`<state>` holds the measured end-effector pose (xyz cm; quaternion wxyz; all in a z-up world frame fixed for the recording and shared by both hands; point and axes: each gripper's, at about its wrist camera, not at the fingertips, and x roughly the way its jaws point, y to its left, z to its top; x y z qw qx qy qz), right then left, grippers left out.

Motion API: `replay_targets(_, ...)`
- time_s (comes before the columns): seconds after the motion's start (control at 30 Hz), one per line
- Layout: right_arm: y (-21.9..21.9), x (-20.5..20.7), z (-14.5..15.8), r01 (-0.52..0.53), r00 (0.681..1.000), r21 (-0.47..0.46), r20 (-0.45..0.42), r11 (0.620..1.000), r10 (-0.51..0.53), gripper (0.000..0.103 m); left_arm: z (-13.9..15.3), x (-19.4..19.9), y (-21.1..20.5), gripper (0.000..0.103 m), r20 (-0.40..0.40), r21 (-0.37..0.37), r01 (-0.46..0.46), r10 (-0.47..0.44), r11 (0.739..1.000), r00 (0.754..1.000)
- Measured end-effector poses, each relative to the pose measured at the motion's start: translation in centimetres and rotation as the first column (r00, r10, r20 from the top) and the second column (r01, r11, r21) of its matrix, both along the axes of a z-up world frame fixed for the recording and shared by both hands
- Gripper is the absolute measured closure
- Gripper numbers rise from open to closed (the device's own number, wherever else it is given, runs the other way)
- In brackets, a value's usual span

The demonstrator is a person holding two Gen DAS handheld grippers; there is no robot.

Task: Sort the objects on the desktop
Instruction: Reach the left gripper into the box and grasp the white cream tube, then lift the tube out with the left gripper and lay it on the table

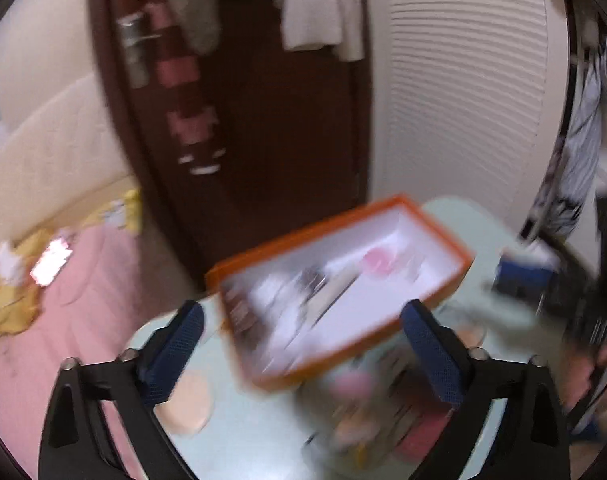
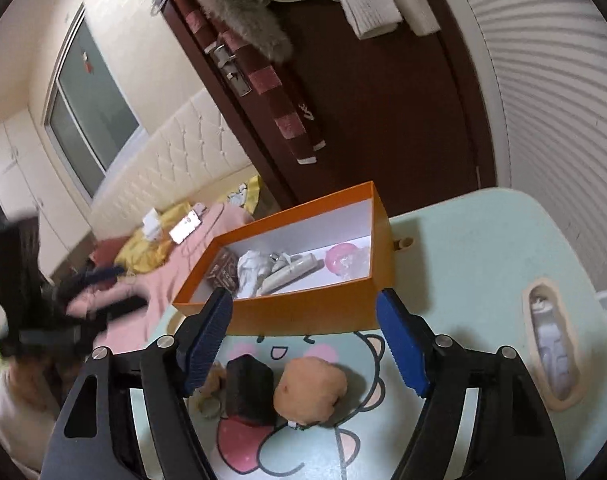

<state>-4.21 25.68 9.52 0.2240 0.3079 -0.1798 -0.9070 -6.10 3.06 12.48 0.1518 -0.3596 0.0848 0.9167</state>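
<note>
The right gripper [image 2: 303,332] gapes wide and empty above a black box [image 2: 249,390] and an orange plush toy [image 2: 311,394], likely lined up for either. Beyond stands the orange box [image 2: 303,314] holding sorted items. The left gripper [image 1: 303,354], equally wide and empty, faces it.

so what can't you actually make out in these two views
- Left wrist view: motion blur smears the contents of the orange box and the pile between the left gripper fingers.
- Right wrist view: the right gripper finger hides part of the black block; the small item behind the box is too small.
</note>
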Motion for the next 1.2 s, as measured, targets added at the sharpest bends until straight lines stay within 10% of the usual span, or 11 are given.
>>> replay_targets(0.27, 0.9, -0.5, -0.5, -0.016, 0.999, -0.068, 0.043, 0.998, 0.019, 0.030, -5.7, -8.9, 6.6, 0.059, 0.232, -0.161, 0.186, -0.146, 0.969, 0.962)
replay_targets(0.53, 0.7, -0.8, -0.9, -0.044, 0.996, -0.105, 0.067, 0.993, 0.051, 0.030, -10.7, -12.1, 7.2, 0.061, 0.386, -0.228, 0.247, -0.145, 0.942, 0.911)
replay_targets(0.67, 0.9, -1.0, -1.2, -0.047, 0.995, -0.128, 0.084, 0.991, 0.058, 0.030, -11.0, -12.9, 6.0, 0.067, 0.433, -0.139, 0.224, -0.144, 0.965, 0.890)
replay_targets(0.73, 1.0, -1.1, -1.3, -0.044, 0.995, -0.131, 0.087, 0.990, 0.056, 0.030, -10.9, -12.6, 5.8, 0.086, 0.436, -0.136, 0.220, -0.142, 0.966, 0.889)
replay_targets(0.93, 1.1, -1.2, -1.7, -0.043, 0.993, -0.138, 0.102, 0.990, 0.057, 0.030, -9.6, -11.9, 5.0, 0.086, 0.415, -0.119, 0.189, -0.124, 0.975, 0.901)
replay_targets(1.2, 0.8, -1.1, -1.8, -0.050, 0.994, -0.122, 0.096, 0.991, 0.062, 0.030, 1.0, -5.8, 1.3, 0.086, 0.216, 0.076, 0.124, -0.138, 0.989, 0.967)
